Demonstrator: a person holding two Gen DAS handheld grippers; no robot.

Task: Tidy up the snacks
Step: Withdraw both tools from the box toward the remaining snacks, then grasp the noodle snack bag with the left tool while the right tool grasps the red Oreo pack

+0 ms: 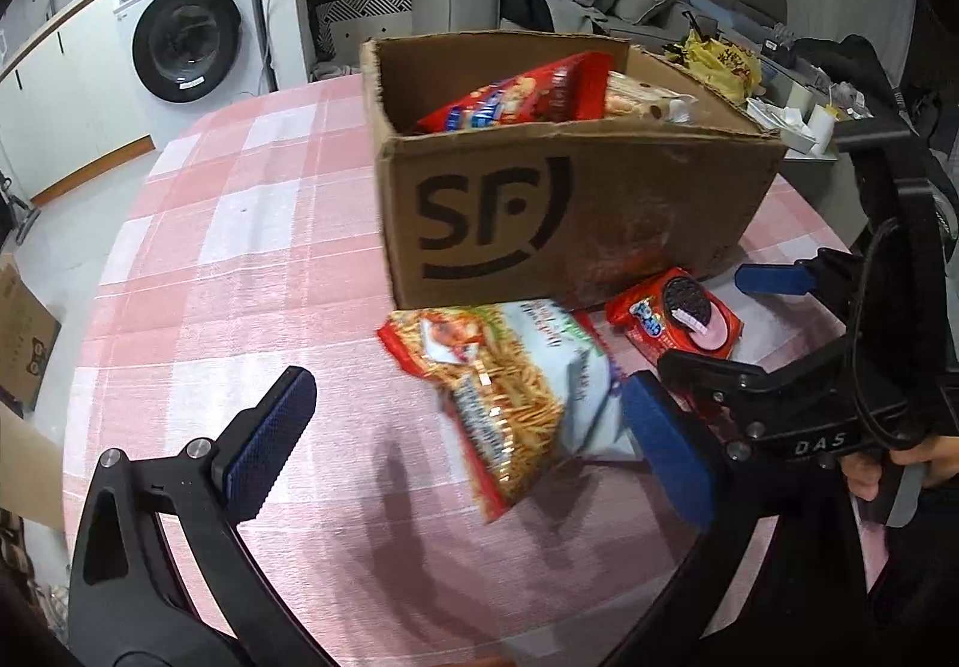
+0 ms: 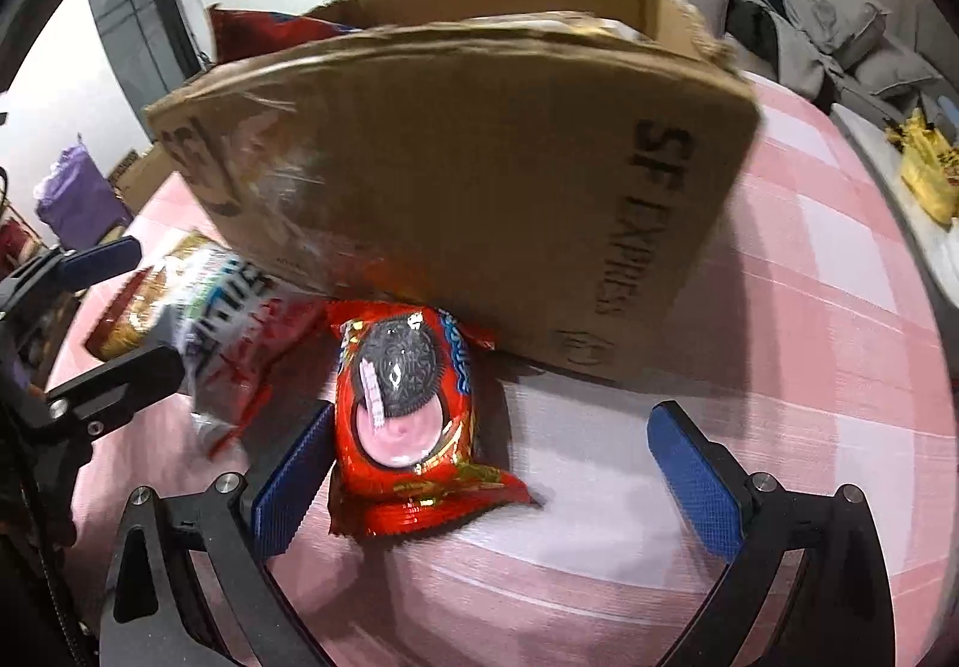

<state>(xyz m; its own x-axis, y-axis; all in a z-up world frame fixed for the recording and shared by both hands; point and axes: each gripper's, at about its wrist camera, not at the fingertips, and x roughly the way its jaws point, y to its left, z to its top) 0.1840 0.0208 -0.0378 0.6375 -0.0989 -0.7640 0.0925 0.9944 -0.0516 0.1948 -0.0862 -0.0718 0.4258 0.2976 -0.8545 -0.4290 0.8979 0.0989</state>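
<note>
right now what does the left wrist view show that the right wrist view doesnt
Only the left wrist view shows the round SF logo on the cardboard box, the snack packs inside it, and the whole fries bag between the left gripper jaws.

Only the right wrist view shows the box side printed SF EXPRESS and the open right gripper around the red Oreo pack.

Both show the box, both packs, the pink checked tablecloth and the washing machine.

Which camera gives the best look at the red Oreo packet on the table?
The right wrist view: the Oreo packet lies close and whole, between the open right claw fingers. The left wrist view shows it small, beside the cardboard box, partly behind the right claw.
</note>
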